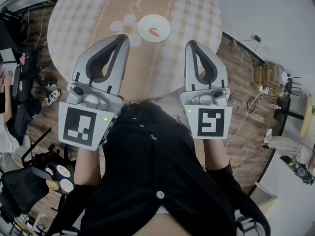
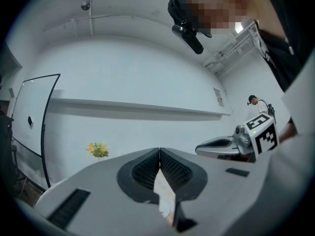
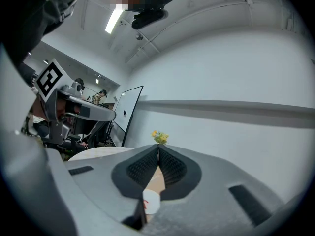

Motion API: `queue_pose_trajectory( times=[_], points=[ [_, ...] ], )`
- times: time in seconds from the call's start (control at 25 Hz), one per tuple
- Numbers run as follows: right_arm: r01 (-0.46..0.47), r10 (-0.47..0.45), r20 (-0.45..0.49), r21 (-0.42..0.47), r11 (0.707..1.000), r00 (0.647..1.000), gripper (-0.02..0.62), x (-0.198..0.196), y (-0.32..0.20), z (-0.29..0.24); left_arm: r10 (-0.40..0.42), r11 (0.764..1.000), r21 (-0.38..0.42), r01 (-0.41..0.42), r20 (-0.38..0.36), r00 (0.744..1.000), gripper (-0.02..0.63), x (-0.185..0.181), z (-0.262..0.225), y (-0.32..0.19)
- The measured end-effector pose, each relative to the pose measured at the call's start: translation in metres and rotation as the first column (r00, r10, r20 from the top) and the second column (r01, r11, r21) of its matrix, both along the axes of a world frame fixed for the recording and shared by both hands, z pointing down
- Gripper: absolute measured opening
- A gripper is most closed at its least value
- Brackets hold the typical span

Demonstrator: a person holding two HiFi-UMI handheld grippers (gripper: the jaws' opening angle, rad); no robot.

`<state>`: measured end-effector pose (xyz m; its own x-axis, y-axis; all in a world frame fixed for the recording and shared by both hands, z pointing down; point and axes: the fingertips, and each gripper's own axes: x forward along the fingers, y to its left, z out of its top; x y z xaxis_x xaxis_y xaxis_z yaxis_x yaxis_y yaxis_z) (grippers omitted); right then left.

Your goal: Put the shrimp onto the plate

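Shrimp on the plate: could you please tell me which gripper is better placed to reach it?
Left, narrowly: the left gripper sits slightly nearer the shrimp on the plate than the right gripper; both are shut and empty.

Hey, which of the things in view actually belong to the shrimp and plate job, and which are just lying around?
Job: shrimp, lying on the white plate; left gripper and right gripper, both shut and empty.

Lying about: yellow flowers, floor cables, black chair, whiteboard.
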<state>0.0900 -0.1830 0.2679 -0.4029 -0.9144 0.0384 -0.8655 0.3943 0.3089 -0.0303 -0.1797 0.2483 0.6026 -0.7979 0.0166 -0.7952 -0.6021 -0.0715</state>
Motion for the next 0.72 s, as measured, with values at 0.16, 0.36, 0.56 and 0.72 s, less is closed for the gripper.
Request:
queue_pose_trajectory(
  times=[0.16,0.36,0.56,0.72],
  points=[
    [0.0,0.0,0.0,-0.007,1.0,1.0,0.002,-0.0002,0.0001,0.0006,-0.001,1.0,-0.003,0.001,0.0,1.0,0.003,-0.0001,0.0002,0.0003],
    [0.006,-0.006,0.002,-0.005,1.0,1.0,0.002,-0.0009,-0.0001,0.0008,-0.001,1.0,0.0,0.001,0.003,1.0,0.003,0.0005,0.0007,0.0004],
    [0.014,-0.014,0.001,-0.007,1.0,1.0,0.002,-0.0022,-0.001,0.0031,-0.002,1.0,0.0,0.002,-0.001,1.0,0.004,0.0009,0.0012,-0.0008],
    [0.018,-0.018,0.002,-0.006,1.0,1.0,0.002,-0.0037,-0.0015,0.0039,-0.004,1.0,0.001,0.004,-0.002,1.0,0.005,0.0001,0.0017,-0.0014]
  ],
)
